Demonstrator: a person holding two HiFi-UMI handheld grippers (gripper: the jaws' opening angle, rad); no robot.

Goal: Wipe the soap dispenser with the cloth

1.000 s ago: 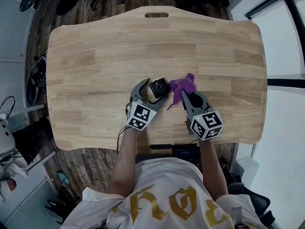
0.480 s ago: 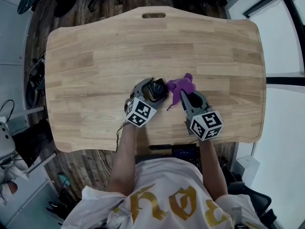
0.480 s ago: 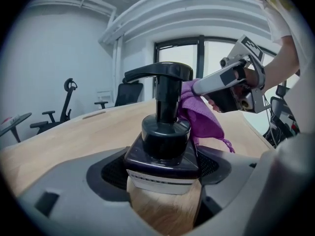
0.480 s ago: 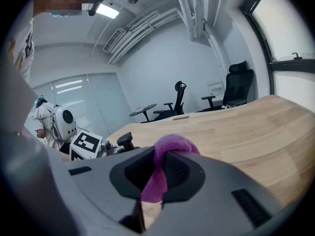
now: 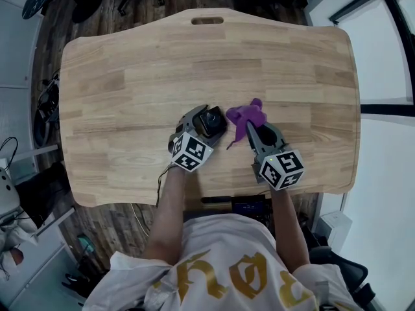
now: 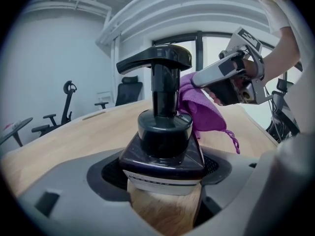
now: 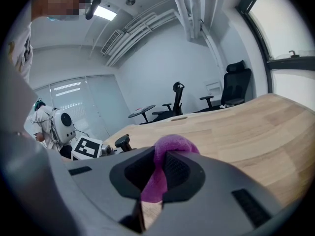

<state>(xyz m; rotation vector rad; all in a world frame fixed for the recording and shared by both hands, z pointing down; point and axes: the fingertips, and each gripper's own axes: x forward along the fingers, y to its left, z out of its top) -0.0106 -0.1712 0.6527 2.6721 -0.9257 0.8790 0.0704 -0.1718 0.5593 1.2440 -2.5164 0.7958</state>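
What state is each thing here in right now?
soap dispenser, clamped between the left tongs.
purple cloth, bunched, pinched in the right tongs, up against the dispenser's pump.
left tongs, closed on the soap dispenser.
right tongs, closed on the purple cloth.

Your head view is evenly bright and sharp, with the window (image 5: 389, 63) blown white at three o'clock. Both gripper views curve into black corners. The soap dispenser (image 6: 162, 132) reads dark against daylight, and a ceiling light (image 7: 106, 13) glares at eleven o'clock.
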